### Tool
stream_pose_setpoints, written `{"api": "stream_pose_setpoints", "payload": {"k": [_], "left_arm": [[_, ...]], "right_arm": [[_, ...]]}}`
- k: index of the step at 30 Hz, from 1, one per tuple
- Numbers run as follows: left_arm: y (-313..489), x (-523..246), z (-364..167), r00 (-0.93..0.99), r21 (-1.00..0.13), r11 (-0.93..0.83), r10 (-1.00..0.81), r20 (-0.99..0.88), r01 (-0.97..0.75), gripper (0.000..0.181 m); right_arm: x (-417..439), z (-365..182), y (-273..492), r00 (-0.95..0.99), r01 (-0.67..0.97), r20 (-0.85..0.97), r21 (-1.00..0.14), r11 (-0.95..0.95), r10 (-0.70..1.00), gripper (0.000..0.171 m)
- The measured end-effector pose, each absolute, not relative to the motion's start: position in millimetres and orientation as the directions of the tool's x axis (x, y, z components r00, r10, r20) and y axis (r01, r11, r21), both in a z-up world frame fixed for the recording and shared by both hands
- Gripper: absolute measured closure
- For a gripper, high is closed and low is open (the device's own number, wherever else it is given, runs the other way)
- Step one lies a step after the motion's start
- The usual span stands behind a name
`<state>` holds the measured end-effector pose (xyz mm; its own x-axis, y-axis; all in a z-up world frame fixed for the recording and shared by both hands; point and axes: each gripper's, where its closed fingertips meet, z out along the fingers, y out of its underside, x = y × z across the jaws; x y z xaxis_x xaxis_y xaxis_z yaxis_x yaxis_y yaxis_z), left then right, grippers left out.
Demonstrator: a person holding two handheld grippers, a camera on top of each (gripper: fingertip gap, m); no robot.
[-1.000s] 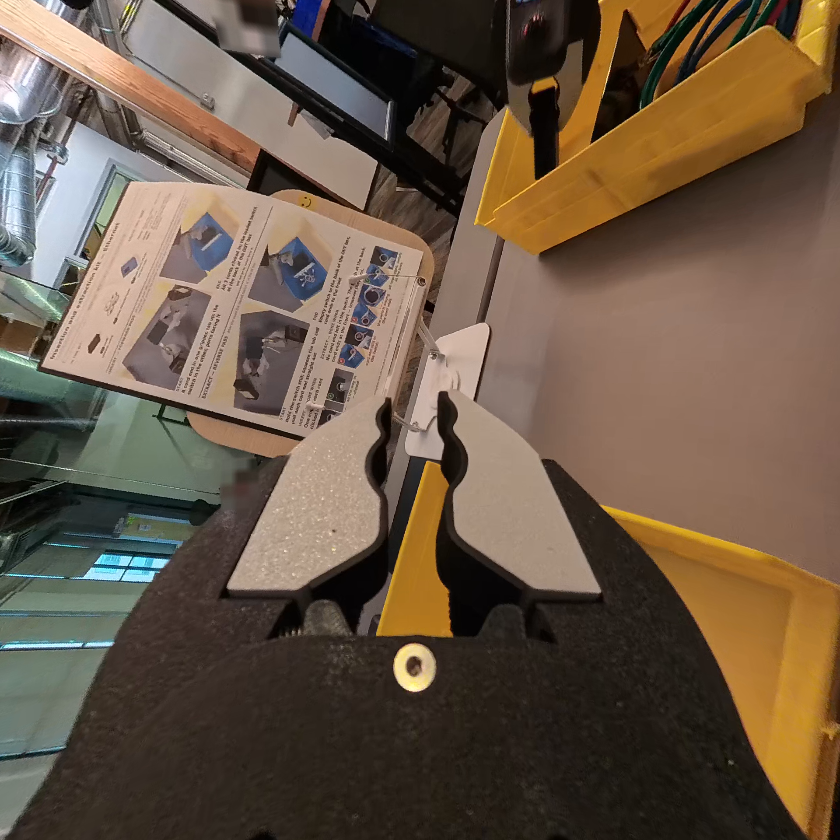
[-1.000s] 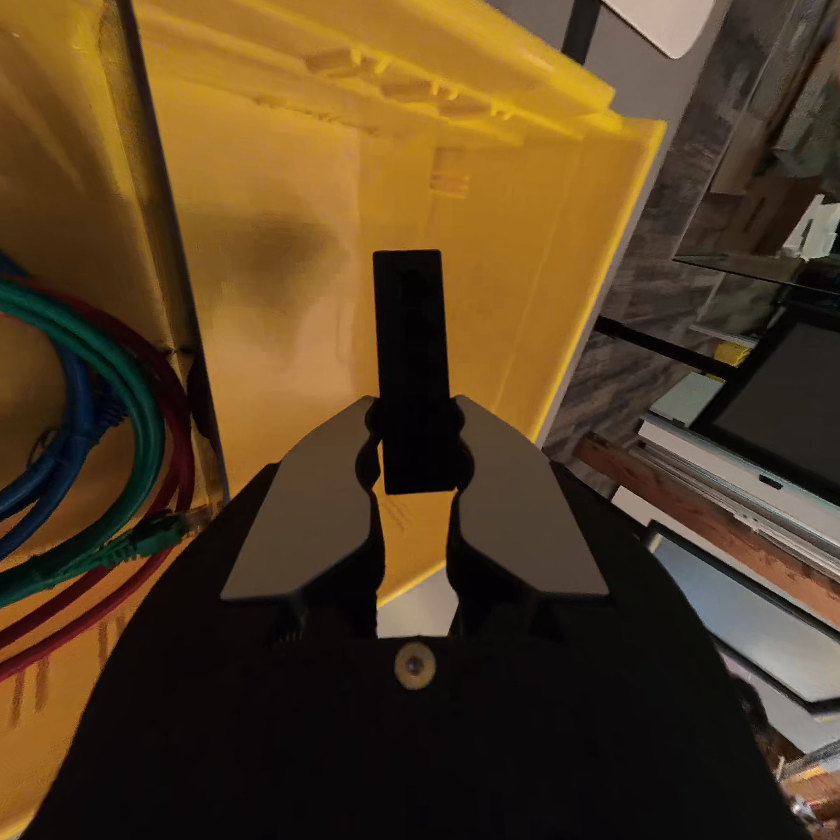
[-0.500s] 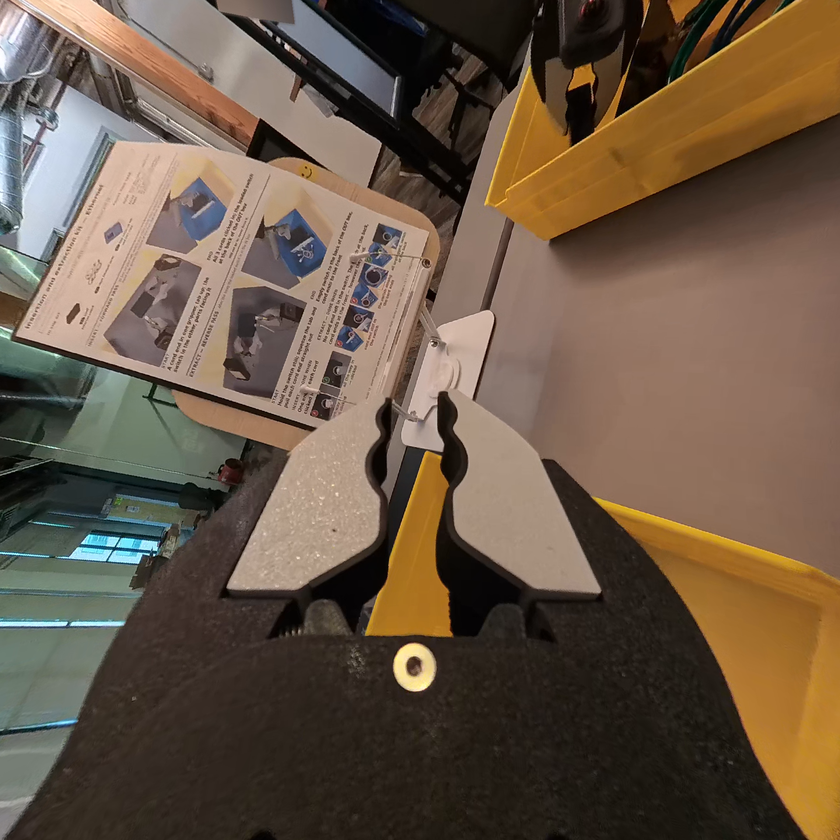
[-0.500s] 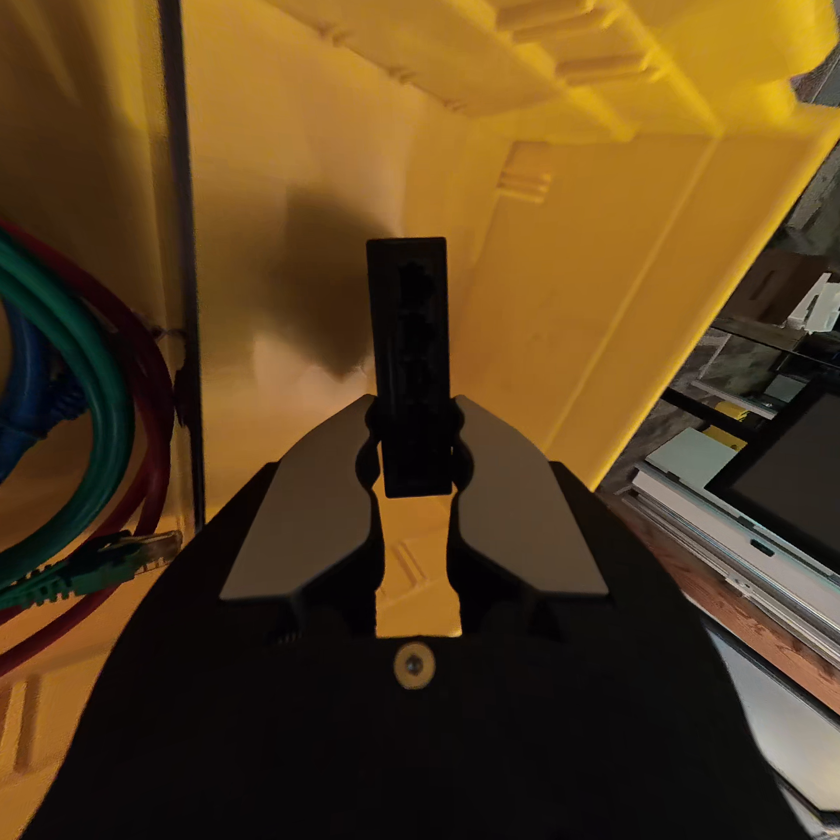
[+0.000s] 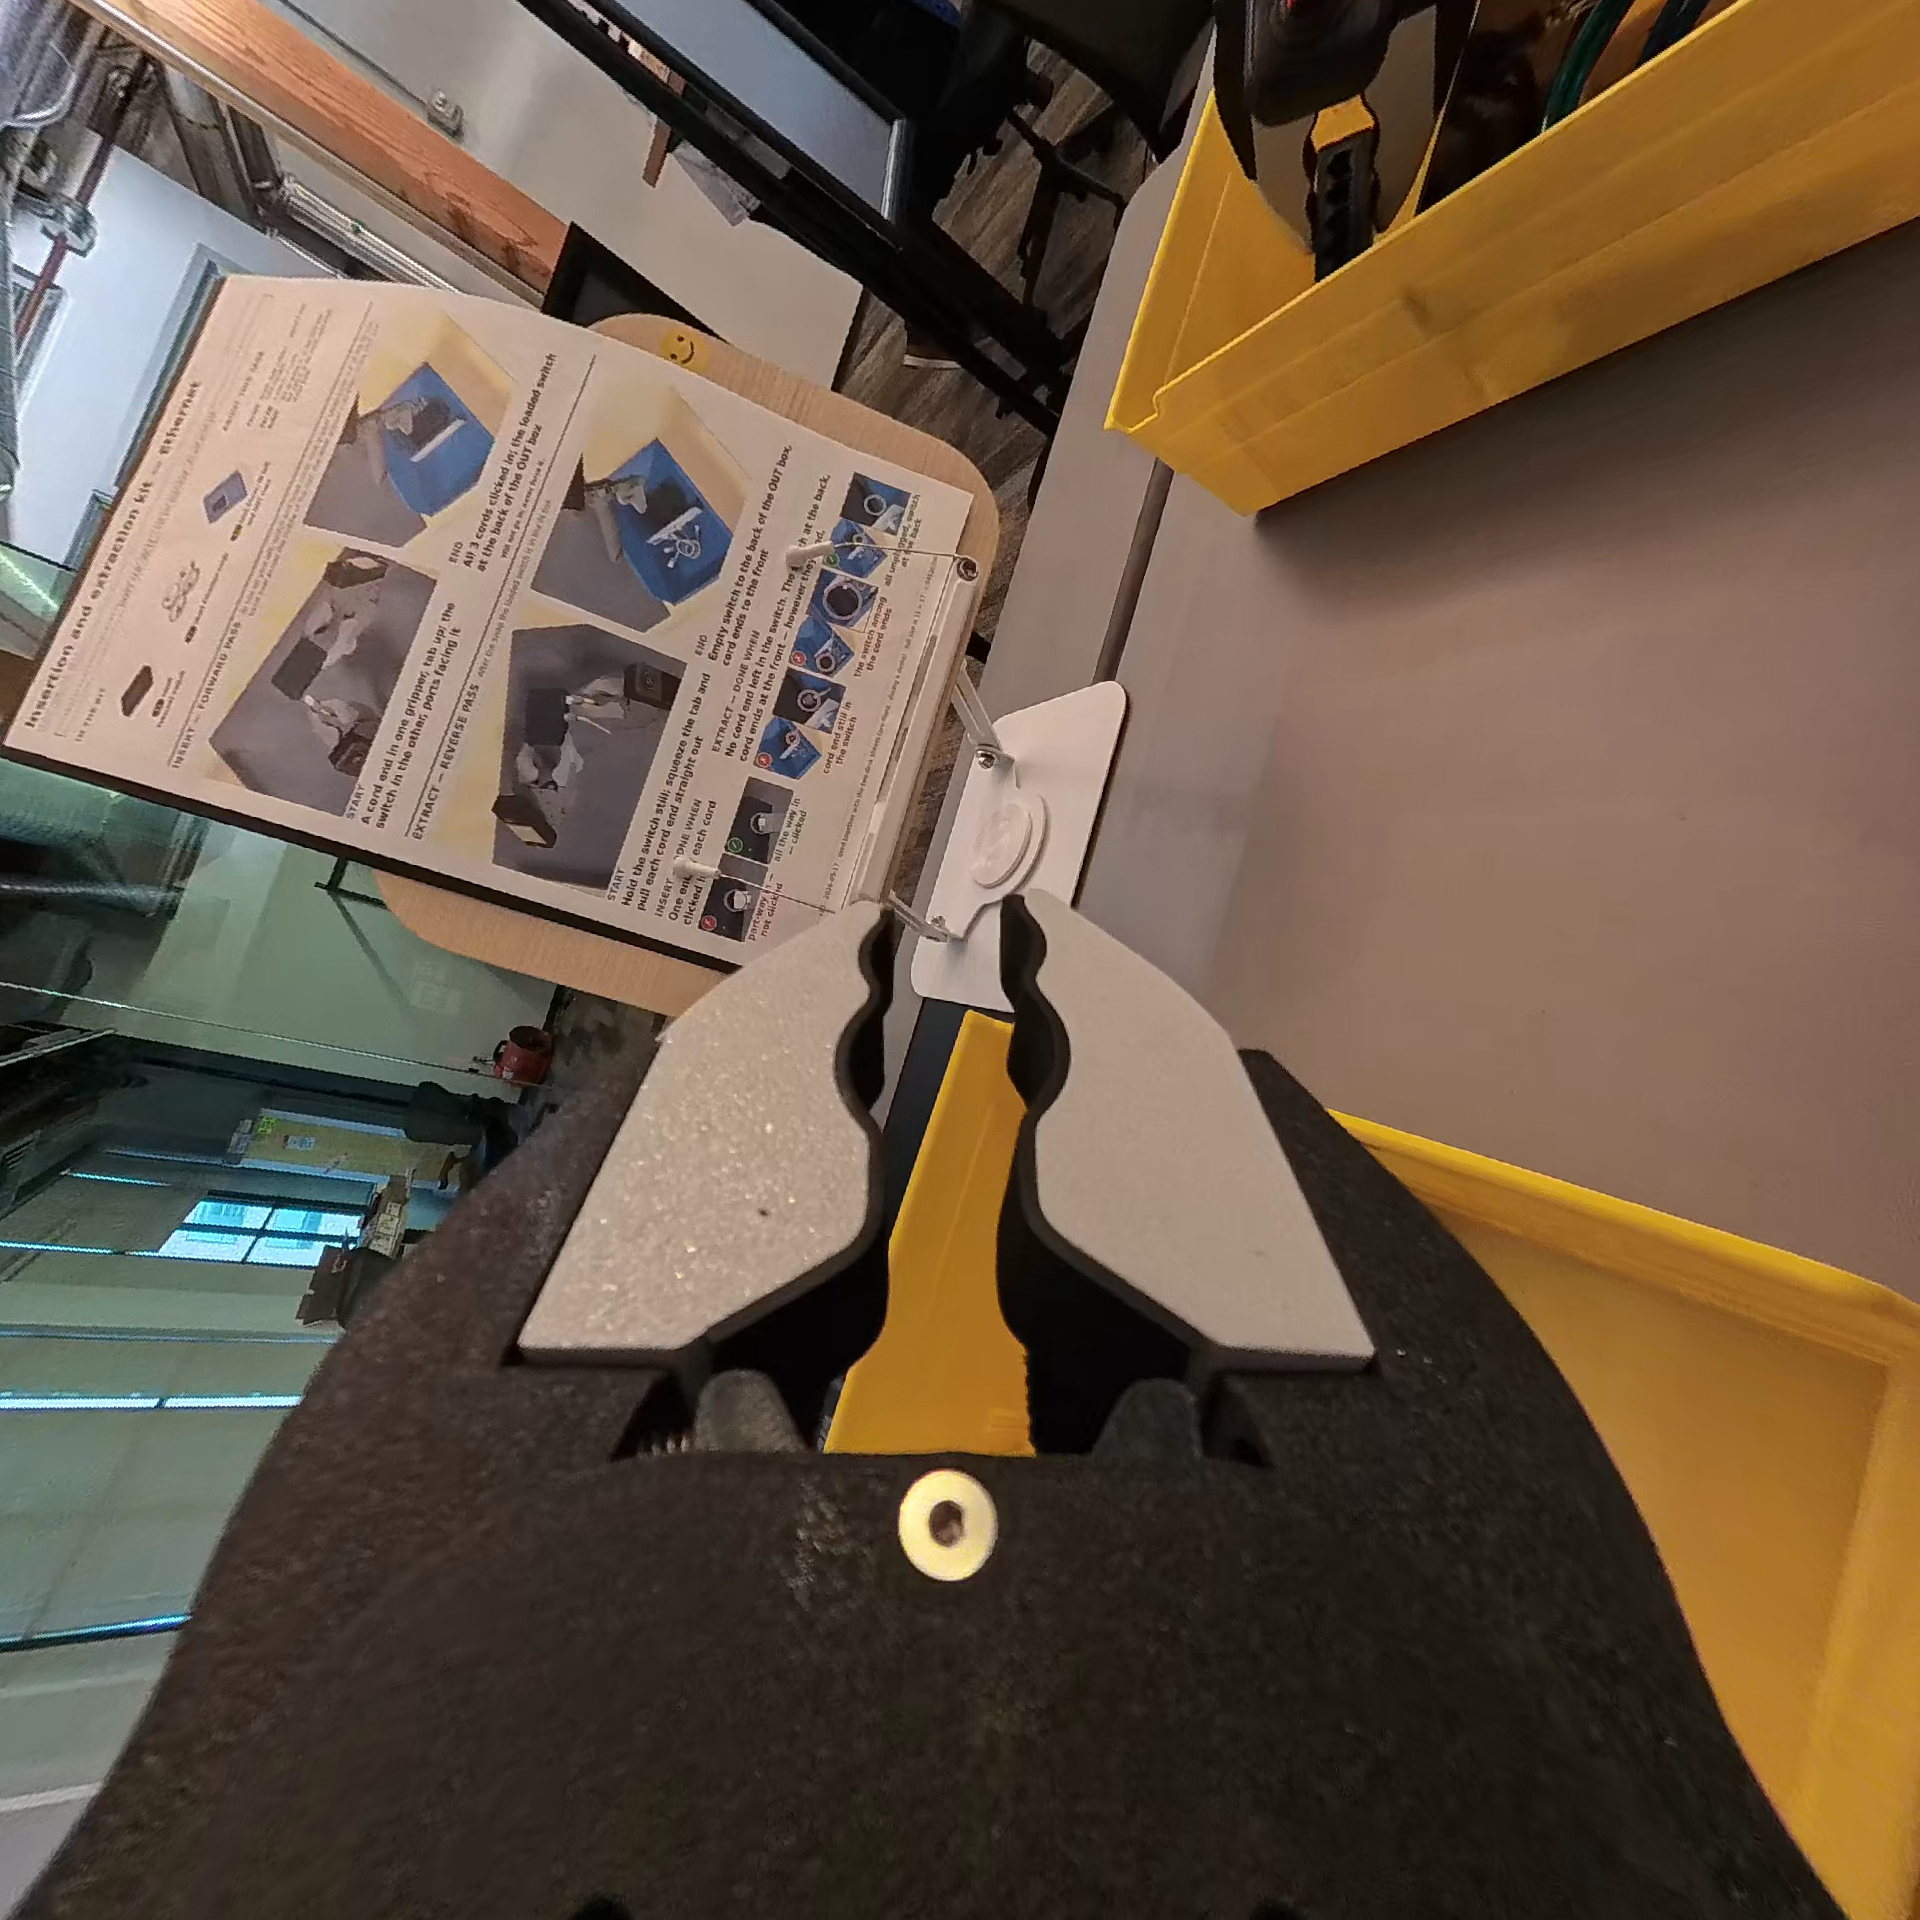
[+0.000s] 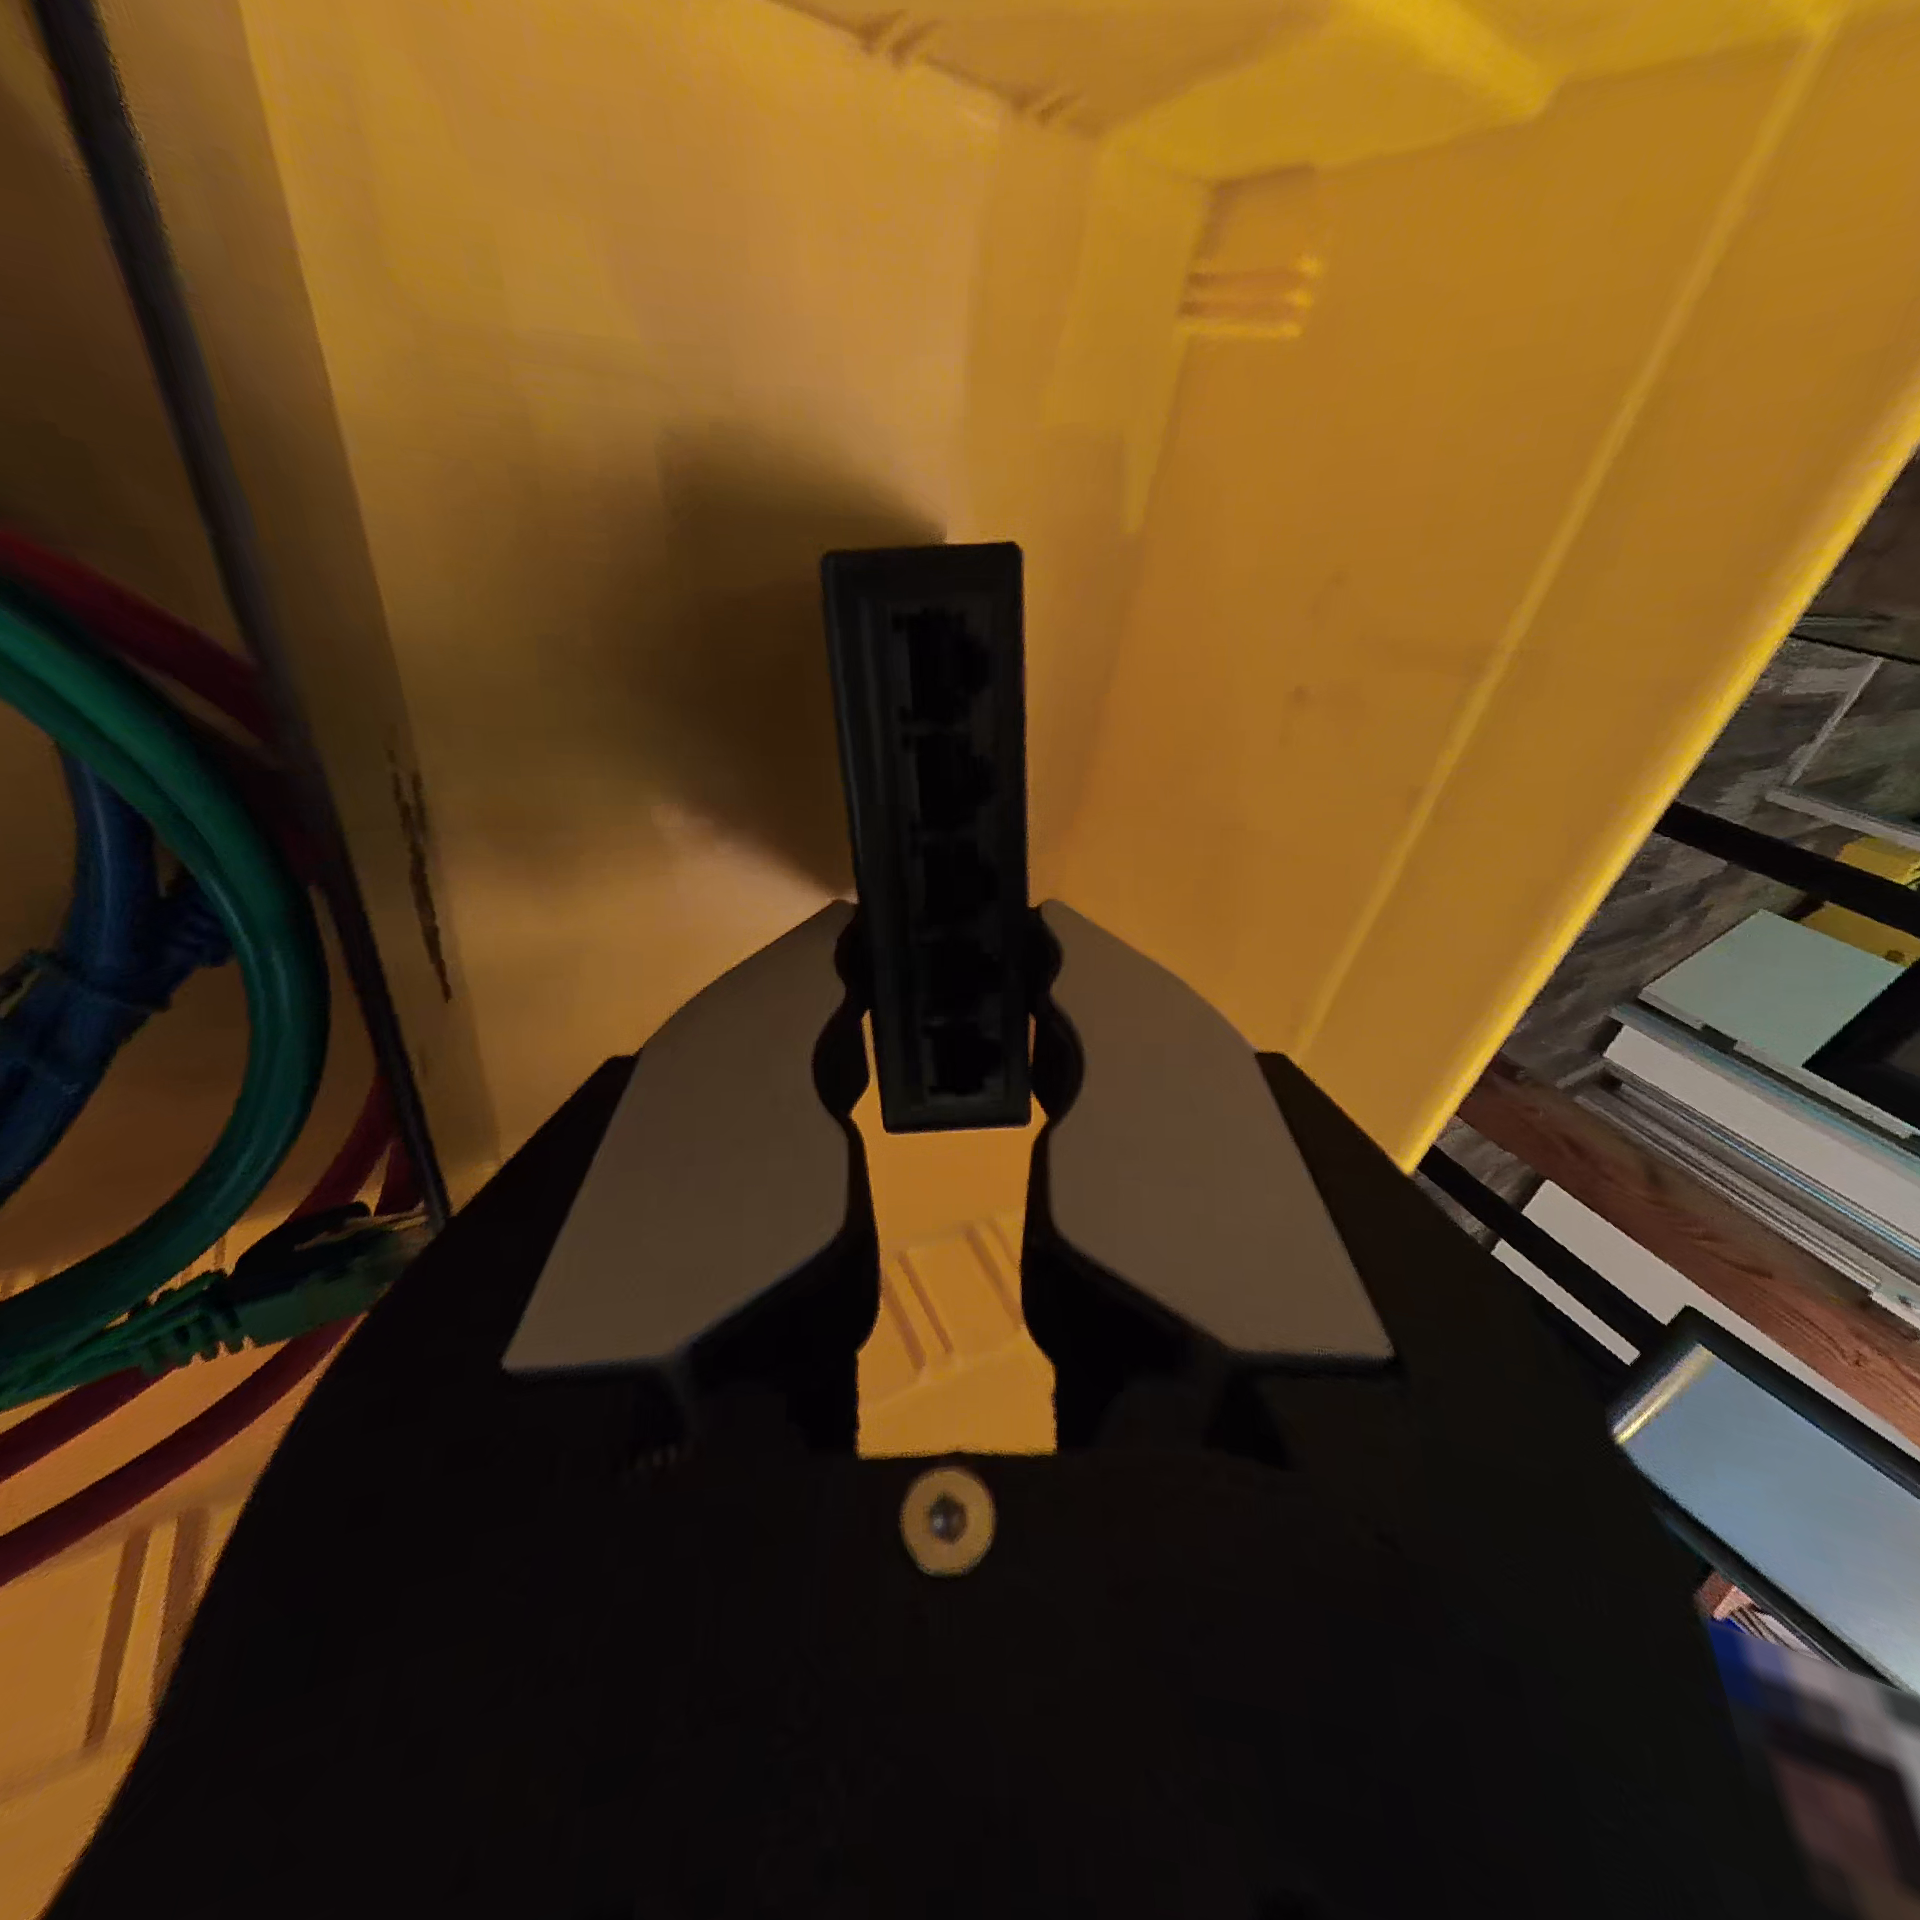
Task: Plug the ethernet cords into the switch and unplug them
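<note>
My right gripper (image 6: 943, 997) is shut on a black ethernet switch (image 6: 935, 790), held on end with its empty ports facing the camera, low inside a yellow bin (image 6: 1351, 644). Green (image 6: 281, 935), blue (image 6: 104, 977) and red (image 6: 156, 644) ethernet cords lie coiled behind a dark divider (image 6: 208, 540) to the left; a green plug (image 6: 301, 1283) points at the gripper. My left gripper (image 5: 943, 935) is narrowly open and empty, over the corner of a second yellow bin (image 5: 1662, 1455). The left wrist view shows the right gripper (image 5: 1335, 125) in the far bin (image 5: 1507, 270).
A grey tabletop (image 5: 1558, 779) lies between the two bins. An instruction sheet on a wooden board (image 5: 499, 623) stands on a white base (image 5: 1029, 821) at the table's edge. Beyond the table are shelves and screens (image 6: 1766, 1039). The left gripper's tips are roughly 50 cm from the right gripper's.
My right gripper has gone deeper into the yellow bin with the switch, whose ports now show. The left gripper has shifted slightly and stays empty.
</note>
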<state>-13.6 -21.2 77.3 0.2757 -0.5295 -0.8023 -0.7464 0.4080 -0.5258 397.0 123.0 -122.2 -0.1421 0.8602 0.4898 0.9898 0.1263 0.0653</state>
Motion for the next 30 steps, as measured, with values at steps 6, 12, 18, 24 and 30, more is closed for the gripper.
{"api": "stream_pose_setpoints", "payload": {"k": [6, 12, 18, 24, 30], "left_arm": [[-21.3, -13.4, 77.0, 0.273, -0.520, 0.407, -0.525, -0.806, -0.751, 0.162], [-22.4, -9.4, 72.5, 0.252, -0.500, 0.407, -0.526, -0.812, -0.764, 0.161], [-23.1, -9.4, 70.9, 0.245, -0.495, 0.405, -0.528, -0.813, -0.769, 0.161], [-24.3, -8.8, 70.8, 0.240, -0.489, 0.405, -0.526, -0.816, -0.773, 0.161], [-25.0, -9.4, 70.5, 0.236, -0.481, 0.403, -0.523, -0.819, -0.778, 0.161]], "right_arm": [[409.0, -117.9, 132.4, -0.156, 0.987, 0.566, 0.129, 0.100, 0.809, 0.142], [427.6, -121.9, 135.7, -0.098, 0.989, 0.577, 0.151, 0.012, 0.811, 0.142], [432.2, -120.1, 133.7, -0.064, 0.991, 0.586, 0.130, -0.016, 0.808, 0.142], [436.6, -117.0, 126.1, -0.031, 0.993, 0.568, 0.108, -0.037, 0.823, 0.142], [439.0, -110.1, 120.1, -0.005, 0.995, 0.553, 0.086, -0.051, 0.833, 0.143]]}}
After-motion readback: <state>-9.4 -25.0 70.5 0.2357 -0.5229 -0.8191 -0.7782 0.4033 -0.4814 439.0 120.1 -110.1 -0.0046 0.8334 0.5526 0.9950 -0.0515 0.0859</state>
